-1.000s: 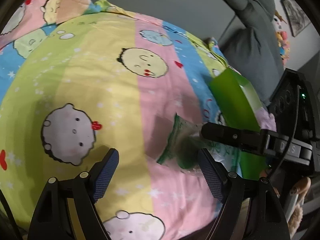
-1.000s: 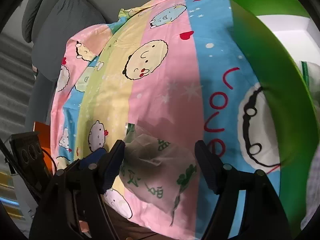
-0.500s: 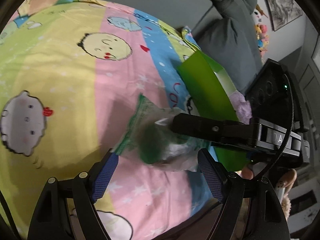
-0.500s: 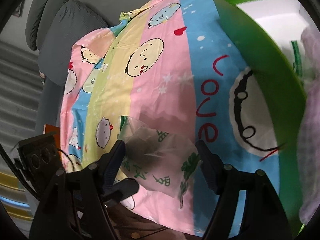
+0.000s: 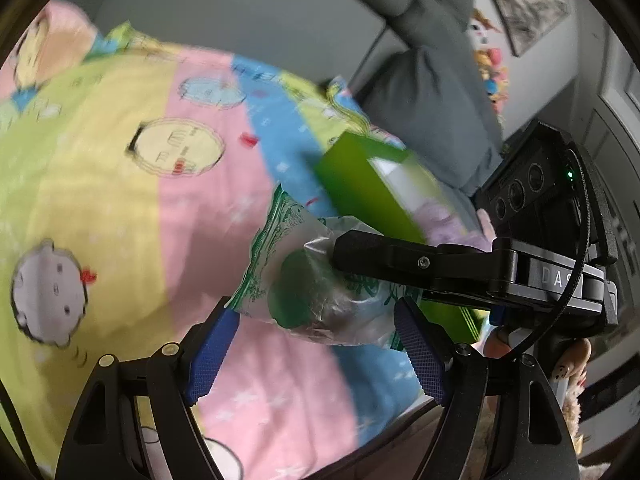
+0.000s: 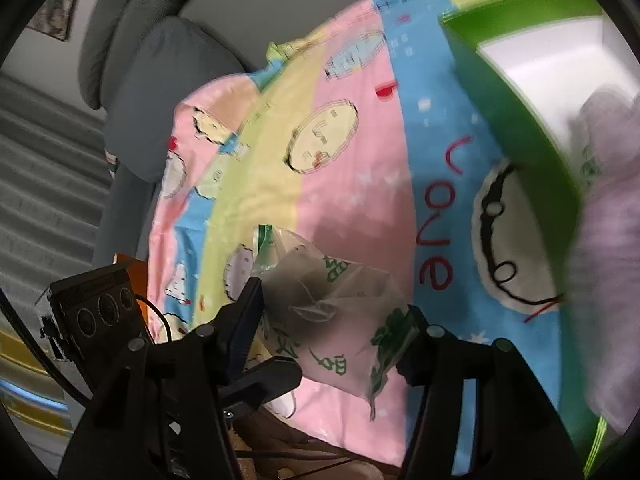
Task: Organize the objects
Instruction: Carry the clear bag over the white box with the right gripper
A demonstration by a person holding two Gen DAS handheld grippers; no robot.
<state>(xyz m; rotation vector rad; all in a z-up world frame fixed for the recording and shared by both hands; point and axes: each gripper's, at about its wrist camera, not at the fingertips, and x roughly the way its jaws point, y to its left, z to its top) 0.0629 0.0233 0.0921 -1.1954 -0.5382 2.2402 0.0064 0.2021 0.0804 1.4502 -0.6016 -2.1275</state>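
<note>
A clear plastic bag (image 5: 308, 284) with green print lies near the front edge of a cartoon-print bedsheet (image 5: 120, 184); it also shows in the right wrist view (image 6: 336, 328). My left gripper (image 5: 316, 352) is open, its blue pads either side of the bag's near end. My right gripper (image 6: 332, 328) is open with the bag between its fingers; one of its fingers (image 5: 384, 256) lies across the bag in the left wrist view. A green box (image 5: 372, 184) with a white inside stands to the right, and in the right wrist view (image 6: 520, 120) it holds a lilac soft thing (image 6: 612, 208).
A grey cushion (image 5: 436, 100) and headboard stand behind the bed. The sheet (image 6: 352, 200) ends at the bed's front edge just below both grippers. Framed pictures (image 5: 528, 4) and small toys hang on the right wall.
The left gripper has closed in on the bag, which now sits between its pads. The right gripper's view has swung, with the green box and the left gripper nearer. The bag stays down.
</note>
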